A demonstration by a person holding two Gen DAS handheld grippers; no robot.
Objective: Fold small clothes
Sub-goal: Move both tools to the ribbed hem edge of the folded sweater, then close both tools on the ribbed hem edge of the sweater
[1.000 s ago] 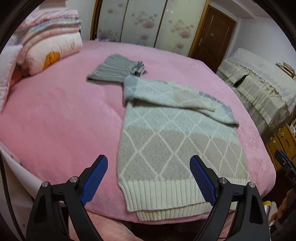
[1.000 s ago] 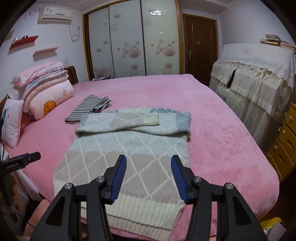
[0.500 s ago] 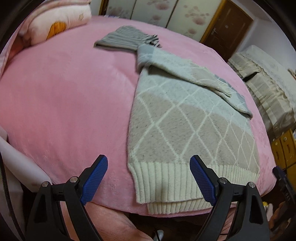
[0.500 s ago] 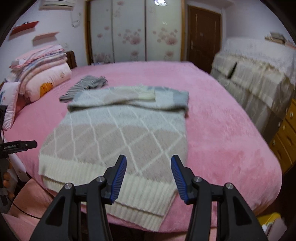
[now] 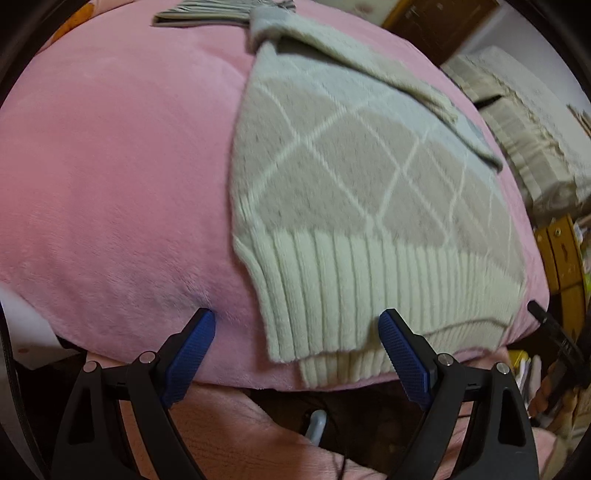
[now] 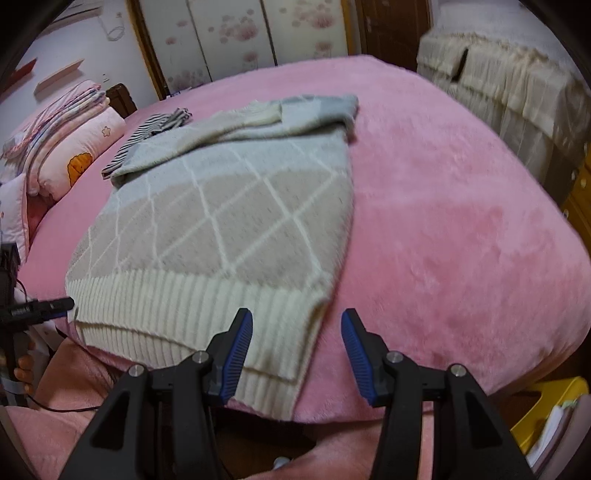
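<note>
Motion blur softens the diamond-patterned sweater (image 5: 369, 177) in the left wrist view, smearing its knit texture. Its lower hem layer (image 5: 343, 363) is mostly covered by the upper layer, and the right finger of the left gripper (image 5: 297, 334) hides part of it. The striped garment (image 5: 207, 11) is cut off by the top edge (only a sliver shows). In the right wrist view, the folded bedding stack (image 6: 62, 110) blurs toward the dark lens rim.

Sweater (image 6: 221, 206) is patterned in grey and beige with white diamond lines, hem (image 6: 192, 310) ribbed cream. Bed cover (image 6: 443, 206) is plain pink. Striped garment (image 6: 159, 127) is grey-white. Gripper pads (image 6: 240, 347) are blue on black. Pillow (image 6: 77, 155) is pale pink, orange print.
</note>
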